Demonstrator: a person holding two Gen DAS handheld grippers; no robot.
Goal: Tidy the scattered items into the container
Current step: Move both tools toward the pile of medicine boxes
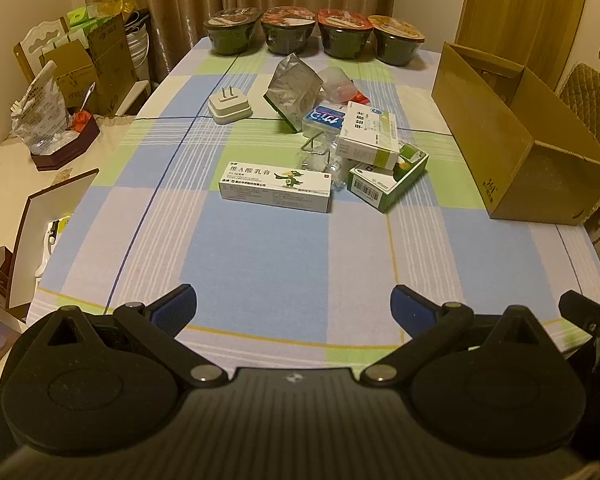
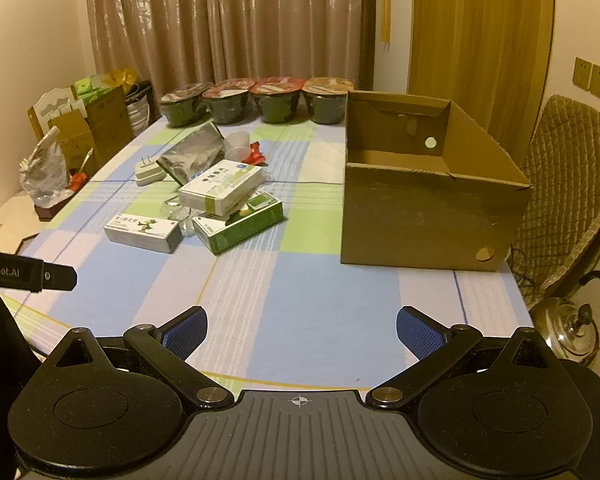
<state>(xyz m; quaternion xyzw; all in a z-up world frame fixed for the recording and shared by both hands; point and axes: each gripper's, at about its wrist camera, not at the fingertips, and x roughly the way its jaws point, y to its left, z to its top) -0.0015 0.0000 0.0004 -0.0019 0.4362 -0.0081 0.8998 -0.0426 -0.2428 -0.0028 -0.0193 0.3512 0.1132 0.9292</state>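
Note:
A pile of items lies mid-table: a long white ointment box (image 1: pixel 276 189) (image 2: pixel 143 232), a green box (image 1: pixel 388 178) (image 2: pixel 240 222), a white-green box (image 1: pixel 368 136) (image 2: pixel 220 188) stacked on it, a silver foil pouch (image 1: pixel 292 90) (image 2: pixel 192 152), a white plug adapter (image 1: pixel 230 106) (image 2: pixel 148 172) and a clear plastic cup (image 1: pixel 336 82) (image 2: pixel 238 144). An open cardboard box (image 1: pixel 520 148) (image 2: pixel 428 216) stands at the right. My left gripper (image 1: pixel 294 306) is open and empty near the front edge. My right gripper (image 2: pixel 302 330) is open and empty, well short of the pile.
Several instant-noodle bowls (image 1: pixel 312 34) (image 2: pixel 256 100) line the table's far edge. Cartons and bags (image 1: pixel 80 68) crowd a side table at the left. A quilted chair (image 2: pixel 564 184) stands right of the cardboard box. A checked cloth (image 2: pixel 300 280) covers the table.

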